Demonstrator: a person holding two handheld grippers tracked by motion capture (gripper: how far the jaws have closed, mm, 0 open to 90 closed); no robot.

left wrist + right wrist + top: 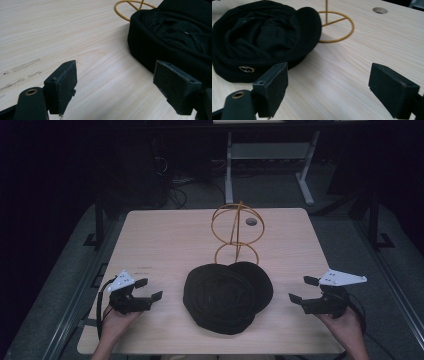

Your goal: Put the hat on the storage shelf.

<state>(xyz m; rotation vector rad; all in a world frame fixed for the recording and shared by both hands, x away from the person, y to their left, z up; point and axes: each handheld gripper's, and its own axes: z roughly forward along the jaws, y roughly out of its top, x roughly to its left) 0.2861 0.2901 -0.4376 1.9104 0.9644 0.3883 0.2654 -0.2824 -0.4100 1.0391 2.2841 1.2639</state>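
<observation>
Jaws gaping wide and gripping nothing — the left gripper [151, 289] and right gripper [300, 289] are flanking the black cap [225, 296], lying before the gold wire stand [236, 232].

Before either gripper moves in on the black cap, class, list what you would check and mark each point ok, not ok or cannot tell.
1. Left gripper jaws open, nothing between them: ok.
2. Right gripper jaws open, nothing between them: ok.
3. Black cap lies flat on the table, between the grippers, touched by neither: ok.
4. Gold wire stand upright behind the cap: ok.
5. Stand's base ring free of the cap: cannot tell; the brim reaches its edge.
</observation>
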